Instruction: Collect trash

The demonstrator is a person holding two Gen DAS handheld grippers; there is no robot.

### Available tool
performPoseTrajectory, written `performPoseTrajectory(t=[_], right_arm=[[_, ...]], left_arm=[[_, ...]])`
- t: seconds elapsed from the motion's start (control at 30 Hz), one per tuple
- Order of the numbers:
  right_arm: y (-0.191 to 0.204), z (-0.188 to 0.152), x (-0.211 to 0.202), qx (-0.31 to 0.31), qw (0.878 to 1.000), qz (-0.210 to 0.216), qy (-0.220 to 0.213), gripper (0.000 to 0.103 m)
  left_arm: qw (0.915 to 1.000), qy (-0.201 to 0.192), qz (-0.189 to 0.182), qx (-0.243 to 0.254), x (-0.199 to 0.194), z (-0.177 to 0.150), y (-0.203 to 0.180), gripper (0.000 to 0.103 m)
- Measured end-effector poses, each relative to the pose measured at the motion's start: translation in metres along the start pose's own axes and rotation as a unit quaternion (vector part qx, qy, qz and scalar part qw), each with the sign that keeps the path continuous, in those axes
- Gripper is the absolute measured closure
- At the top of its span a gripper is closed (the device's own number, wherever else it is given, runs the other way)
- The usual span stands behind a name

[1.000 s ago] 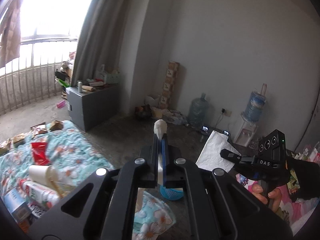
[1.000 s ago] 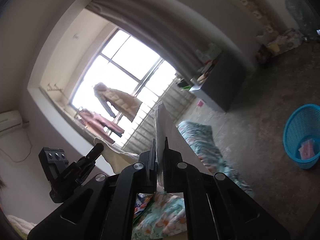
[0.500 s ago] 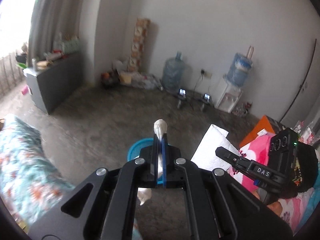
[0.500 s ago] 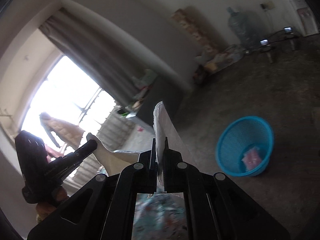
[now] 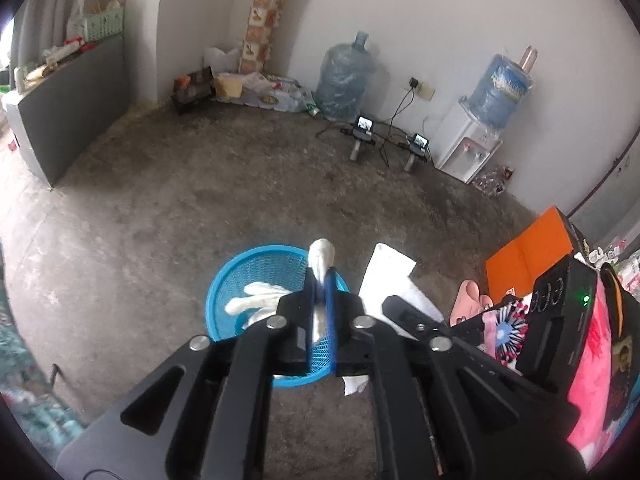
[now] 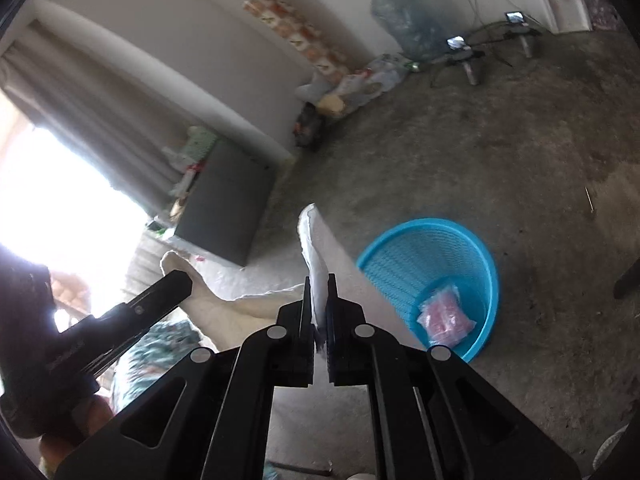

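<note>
- While your left gripper (image 5: pixel 320 280) points down over the blue mesh basket (image 5: pixel 256 268), its jaws have just been opening a little, with the crumpled white tissue (image 5: pixel 321 254) between them; whether the pads press on it, you cannot tell.
- Your right gripper (image 6: pixel 318 292) has its fingers clamped on a flat white sheet of paper (image 6: pixel 316 248), held just beside that basket.
- Down in the basket, the right wrist view shows a pink wrapper (image 6: pixel 446 316) on the bottom.
- On the concrete floor (image 5: pixel 240 184) by the far wall stands a water dispenser (image 5: pixel 476 140).
</note>
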State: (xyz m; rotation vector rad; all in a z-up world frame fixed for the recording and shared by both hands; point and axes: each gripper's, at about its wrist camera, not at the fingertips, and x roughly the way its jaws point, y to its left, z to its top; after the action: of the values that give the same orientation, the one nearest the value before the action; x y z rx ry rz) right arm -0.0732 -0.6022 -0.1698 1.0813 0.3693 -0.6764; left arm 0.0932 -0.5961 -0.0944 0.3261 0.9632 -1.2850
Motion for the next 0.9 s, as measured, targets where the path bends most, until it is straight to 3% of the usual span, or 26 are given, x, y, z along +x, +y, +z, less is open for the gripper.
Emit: performPoseTrajectory(t=[0.03,0.1,0.13,0.23,0.37,0.63,0.87,0.9], right_arm=[[-0.007,0.000,0.009,0.004,1.000,-0.002,0.002,0.095],[-0.028,-0.003,0.036,0.025,0.999,-0.005,0.029,0.076],[-0.037,-0.003,0.049,0.036,0.998,-0.012,0.044,0.060],[-0.060,-0.015,0.071,0.060,0.994,-0.056,0.076,0.059],[-0.070,-0.030,0.057,0.082,0.993,-0.053,0.063,0.058],[-0.023,-0.042,0.002,0.033,0.998,-0.044,0.017,0.041],[0.059,-0.051,-0.053,-0.067,0.997,0.024,0.016,0.029],[0.069,-0.054,-0.060,-0.082,0.996,0.034,0.019,0.028]], left_arm=[[0.9999,0.011,0.005,-0.006,0.013,0.001,0.001,0.076],[0.9993,0.028,0.022,-0.012,0.034,0.001,0.005,0.063],[0.9989,0.032,0.032,-0.011,0.038,0.000,0.007,0.061],[0.9976,0.042,0.050,-0.024,0.045,-0.003,0.015,0.059],[0.9979,0.028,0.040,-0.043,0.022,-0.006,0.025,0.053],[0.9985,-0.031,0.013,-0.043,-0.067,-0.014,0.014,0.044],[0.9936,-0.108,-0.016,-0.031,-0.189,-0.030,-0.001,0.035],[0.9926,-0.117,-0.014,-0.028,-0.207,-0.035,-0.003,0.028]])
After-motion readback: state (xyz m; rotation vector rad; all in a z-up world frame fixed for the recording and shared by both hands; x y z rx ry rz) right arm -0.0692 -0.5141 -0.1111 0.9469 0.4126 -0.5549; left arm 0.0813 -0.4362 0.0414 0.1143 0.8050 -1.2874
